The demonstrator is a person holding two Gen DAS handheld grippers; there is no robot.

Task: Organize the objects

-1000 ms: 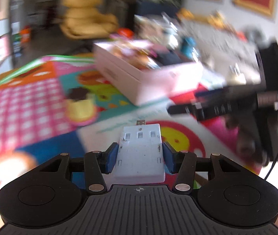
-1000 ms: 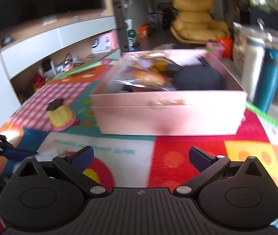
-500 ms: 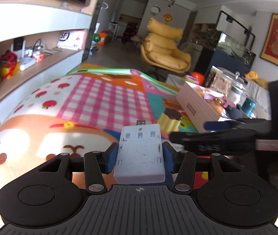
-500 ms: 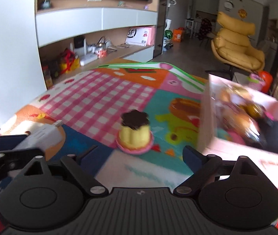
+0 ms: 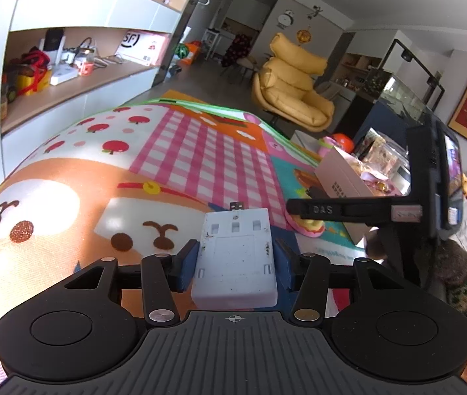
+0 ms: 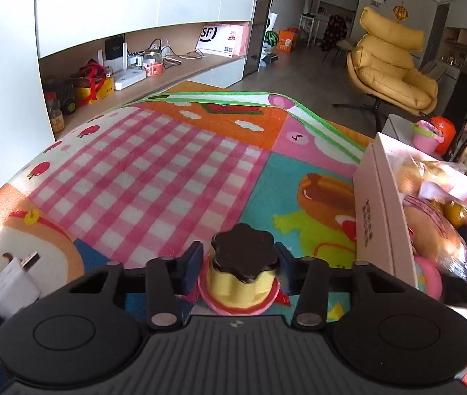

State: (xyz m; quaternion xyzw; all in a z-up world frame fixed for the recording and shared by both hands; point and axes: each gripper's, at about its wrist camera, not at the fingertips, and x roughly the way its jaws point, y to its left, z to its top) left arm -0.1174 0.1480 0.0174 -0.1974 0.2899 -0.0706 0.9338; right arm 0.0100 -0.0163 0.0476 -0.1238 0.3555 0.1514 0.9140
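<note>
Blue pads of the left gripper (image 5: pixel 235 261) are clamped on the 2 long sides of a white plastic charger (image 5: pixel 236 260), which lies flat between them with its metal plug end pointing away from the camera. Below it is the play mat (image 5: pixel 197 151), here a brown-and-white cartoon face and a pink checked patch.

In the right wrist view, the right gripper (image 6: pixel 240 270) has just been closing, and its 2 blue pads now sit against the sides of a toy pudding (image 6: pixel 241 275): a yellow body with a dark brown scalloped top on a pink plate. The pudding stands upright between the pads, just in front of the camera; whether it rests on the mat or is lifted I cannot tell. The same charger shows at the lower left edge of that view, plug end up and to the right.

Just right of the pudding stands a pale pink cardboard box (image 6: pixel 375 217), open at the top. It holds wrapped buns or pastries in clear plastic, a dark round soft thing and something pink near the front corner. In the left wrist view the right gripper's dark arm crosses in front of this box.

Beyond the box are a small pink toy bucket (image 6: pixel 426 138) and a clear bag of pale nuts. Farther off, a yellow armchair (image 6: pixel 391 69) stands on the grey floor.
</note>
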